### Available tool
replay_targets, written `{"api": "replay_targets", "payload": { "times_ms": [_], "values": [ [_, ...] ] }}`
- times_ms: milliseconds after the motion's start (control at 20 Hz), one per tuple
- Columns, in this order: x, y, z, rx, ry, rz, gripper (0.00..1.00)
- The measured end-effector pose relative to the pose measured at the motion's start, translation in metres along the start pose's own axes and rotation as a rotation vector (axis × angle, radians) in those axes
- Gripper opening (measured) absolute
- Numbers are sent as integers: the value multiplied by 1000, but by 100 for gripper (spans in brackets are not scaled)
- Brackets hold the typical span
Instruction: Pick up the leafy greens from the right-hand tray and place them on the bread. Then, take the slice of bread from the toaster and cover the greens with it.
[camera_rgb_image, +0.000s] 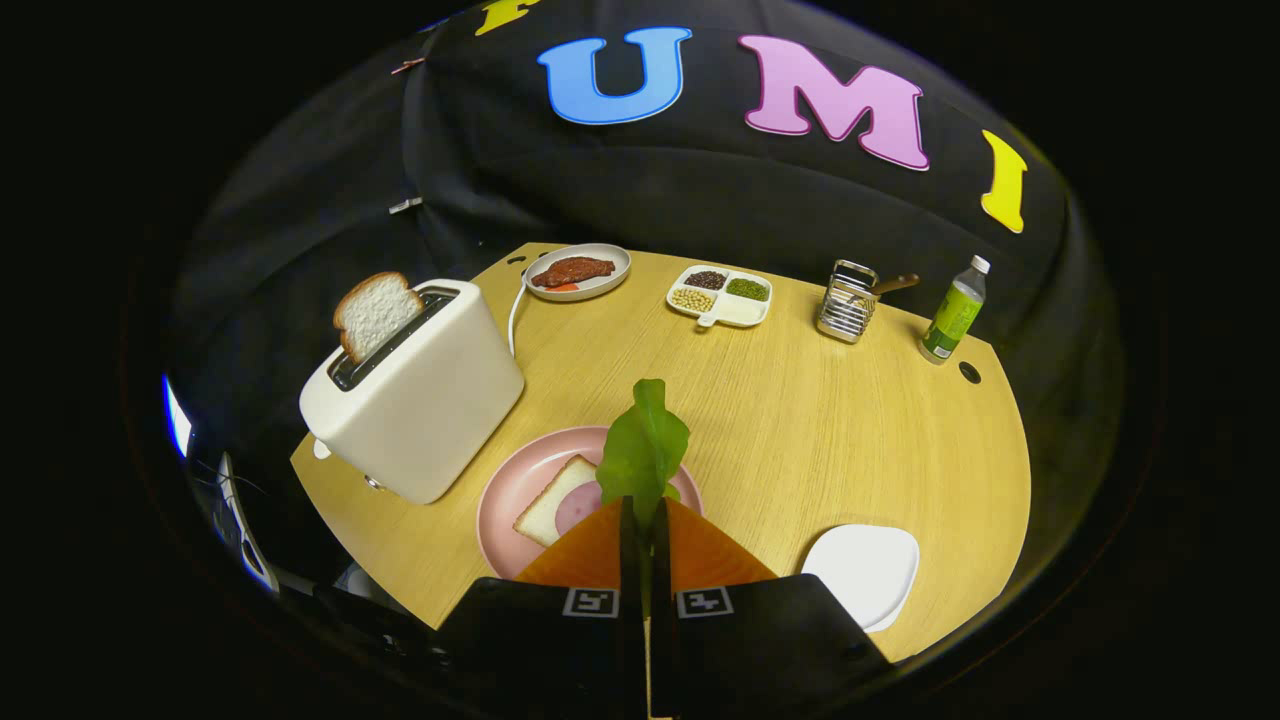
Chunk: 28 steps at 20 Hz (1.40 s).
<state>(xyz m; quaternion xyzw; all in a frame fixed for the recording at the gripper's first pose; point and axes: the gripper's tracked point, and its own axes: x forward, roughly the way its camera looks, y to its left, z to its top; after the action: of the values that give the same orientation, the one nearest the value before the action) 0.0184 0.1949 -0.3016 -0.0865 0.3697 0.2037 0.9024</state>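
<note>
Nearest, gripper (645, 515) pinches leafy greens (643, 450), both fingers pressed on stem, leaf upright above pink plate (505, 490). Bread (548, 508) with pink slice lies on plate, just ahead of fingers. White tray (865, 570) sits right, on wooden surface (820, 430). Beyond, left: toaster (420, 400) with bread slice (372, 312) sticking up. Farthest: meat plate (578, 271), divided dish (722, 295), rack (848, 300), bottle (955, 312).

- Tongs (645, 520) closed on leafy greens (645, 450), the leaf standing up from between the tips.
- Lower centre: pink plate (510, 490) just ahead, bearing bread (548, 510) with a pink slice on it.
- Left: toaster (420, 400), bread slice (375, 312) poking from its slot.
- Lower right: white tray (865, 572) on the table (850, 430).
</note>
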Motion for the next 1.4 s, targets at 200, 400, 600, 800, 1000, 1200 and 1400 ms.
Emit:
{"api": "replay_targets", "payload": {
  "times_ms": [200, 400, 600, 800, 1000, 1200, 1400],
  "values": [
    [19, 17, -6, -22, 29, 0, 10],
    [34, 27, -15, -49, 57, -10, 12],
    [47, 34, -25, -84, 90, -12, 16],
    [56, 42, -27, -86, 107, -6, 23],
    [63, 47, -31, -108, 122, -5, 35],
    [64, 55, -35, -131, 133, 3, 49],
    [64, 57, -37, -133, 138, 0, 69]
  ]
}}
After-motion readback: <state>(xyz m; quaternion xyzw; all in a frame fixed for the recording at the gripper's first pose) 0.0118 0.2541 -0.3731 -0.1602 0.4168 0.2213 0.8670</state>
